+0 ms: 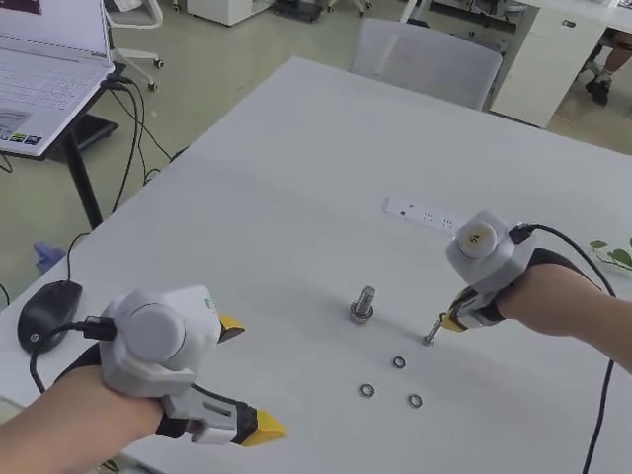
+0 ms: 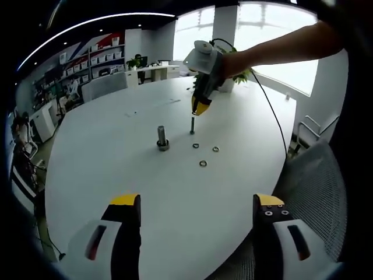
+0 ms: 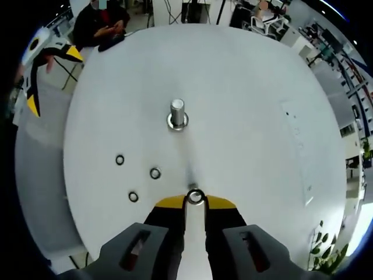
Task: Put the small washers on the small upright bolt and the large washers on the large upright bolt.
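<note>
Tongs in your right hand [image 3: 196, 202] are drawn nearly together, pinched on a washer [image 3: 195, 196] at their yellow tips. In the left gripper view those tips hang right at the top of the small bolt [image 2: 192, 125], which stands upright on the white surface [image 1: 296, 168]. You can't tell from these views whether the washer is over the thread.

Your left tongs [image 2: 197, 201] are spread wide apart with nothing between them. They are low over the near part of the surface, well apart from both bolts.

The large bolt [image 1: 362, 304] stands upright near the small one, on its left as you look down. Three loose washers [image 1: 399, 362] lie flat on the surface, nearer to you than the bolts and apart from each other. A white power strip [image 1: 420, 214] lies flat beyond the bolts.
</note>
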A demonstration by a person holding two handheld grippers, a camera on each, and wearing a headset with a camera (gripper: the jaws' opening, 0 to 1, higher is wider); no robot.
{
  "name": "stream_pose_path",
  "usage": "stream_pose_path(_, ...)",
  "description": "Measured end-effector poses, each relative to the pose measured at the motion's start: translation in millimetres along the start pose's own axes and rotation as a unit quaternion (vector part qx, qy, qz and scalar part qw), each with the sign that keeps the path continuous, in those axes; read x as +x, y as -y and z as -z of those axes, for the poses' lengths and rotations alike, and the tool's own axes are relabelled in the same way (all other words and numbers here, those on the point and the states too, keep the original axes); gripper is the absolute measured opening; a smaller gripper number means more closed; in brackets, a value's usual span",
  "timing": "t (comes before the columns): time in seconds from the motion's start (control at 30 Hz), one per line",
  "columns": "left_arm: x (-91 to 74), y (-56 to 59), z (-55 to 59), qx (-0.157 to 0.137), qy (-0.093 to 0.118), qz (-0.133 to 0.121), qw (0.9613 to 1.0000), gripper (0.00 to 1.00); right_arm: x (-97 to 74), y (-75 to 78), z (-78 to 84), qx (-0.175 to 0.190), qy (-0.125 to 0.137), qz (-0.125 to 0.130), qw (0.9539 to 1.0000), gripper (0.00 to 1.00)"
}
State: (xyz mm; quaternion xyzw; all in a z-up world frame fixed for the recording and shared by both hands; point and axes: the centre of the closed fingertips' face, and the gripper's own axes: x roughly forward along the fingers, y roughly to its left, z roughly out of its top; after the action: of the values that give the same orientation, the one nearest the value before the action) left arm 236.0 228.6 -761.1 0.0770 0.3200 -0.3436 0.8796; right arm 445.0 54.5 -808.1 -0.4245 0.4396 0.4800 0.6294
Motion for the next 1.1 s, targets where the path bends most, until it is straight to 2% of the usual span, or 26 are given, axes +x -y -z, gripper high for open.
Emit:
stream_pose_path(0.17,-0.4,0.2,4.8,-0.006,-0.008,-0.004,0.9999,0.81,4.9,0.9,2.5,-0.005,-0.005,-0.004,1.0000,0.12)
stream_pose_path(0.37,-0.1,0.1,3.3,-0.010,-0.005,-0.002,0.9999,0.81,8.2,0.9,2.1,0.000,0.002,-0.013,0.9999,0.12)
stream_pose_path(0.53,1.0,-1.9,5.7,-0.012,-0.009,-0.002,0.9999,0.80,11.2,1.6,2.6,-0.002,-0.002,-0.015,0.9999,0.12)
stream_pose_path(0.9,-0.3,-2.7,8.7,-0.016,-0.010,-0.005,0.9998,0.77,13.4,-6.7,5.4,-0.010,-0.011,-0.012,0.9998,0.12)
stream_pose_path(1.1,-3.0,-2.4,13.6,-0.021,-0.014,-0.009,0.9996,0.77,20.4,-11.6,5.9,-0.011,-0.015,-0.017,0.9997,0.12)
